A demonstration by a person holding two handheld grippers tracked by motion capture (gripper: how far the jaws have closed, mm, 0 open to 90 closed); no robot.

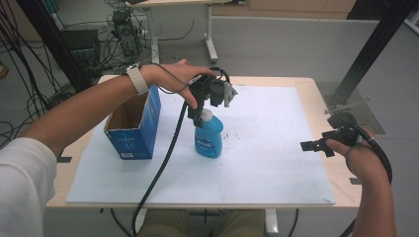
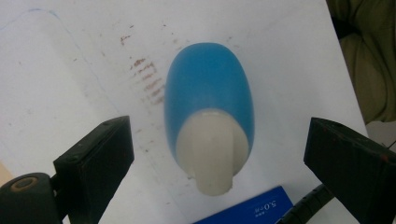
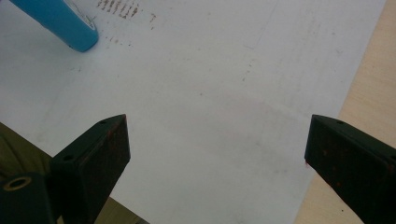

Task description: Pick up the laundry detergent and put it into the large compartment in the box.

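My left tool (image 1: 205, 106) hangs just above centre in the high view, its jaws spread wide and clamped on nothing, directly over the blue soap bottle (image 1: 208, 139). In the left gripper view the bottle (image 2: 210, 98) stands upright in the middle of the frame between the two open jaws, its white pump cap (image 2: 212, 151) nearest the camera and touching neither jaw. It stands on the white sheet (image 1: 267, 163) that covers most of the worktop (image 1: 331, 101), with faint brown marks on the paper just beside it. An open blue cardboard box (image 1: 136, 126) sits left of the bottle, near but apart. At the right edge of the high view, my right tool (image 1: 309, 146) is held low over the sheet's right margin, well apart from the bottle, jaws likewise wide open and empty.
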